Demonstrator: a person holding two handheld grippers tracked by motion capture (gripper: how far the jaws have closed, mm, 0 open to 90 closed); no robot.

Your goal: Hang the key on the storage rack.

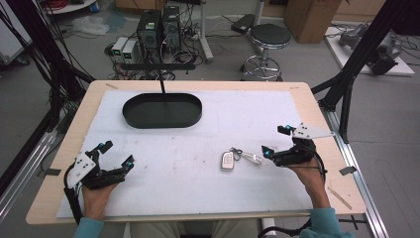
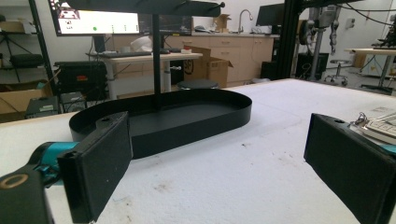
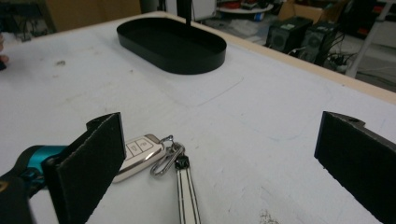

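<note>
Car key: car key (image 1: 227, 160) is lying flat on the white mat, near-right of the worktop's middle, with its ring (image 1: 236, 151) and white strap (image 1: 250, 158) trailing off to the right.
Right jaws: right gripper (image 1: 275, 142) is resting on the mat just right of the strap, jaws standing wide apart and gripping nothing; in the right gripper view the car key (image 3: 138, 155) is sitting beside the left jaw rather than between the two.
Left jaws: left gripper (image 1: 117, 154) is sitting at the near-left corner, well apart from the key, jaws likewise spread wide and holding nothing.
Handling: key fob is looking small, light and rigid, with a glossy shell that is likely slippery; ring and strap (image 3: 187, 196) are hanging loose and will probably be swinging once lifted.
Where to grip: closing across the fob's two long edges at mid-body is seeming safest; the strap is a softer option, though the fob would be dangling from it.
Tray: black oval tray (image 1: 162, 122) with an upright post (image 1: 162, 87) is standing at the far side, left of centre, well apart from the key.
Worktop: wooden worktop (image 1: 311, 101) is carrying the white mat (image 1: 257, 116), which is showing a few faint marks.
</note>
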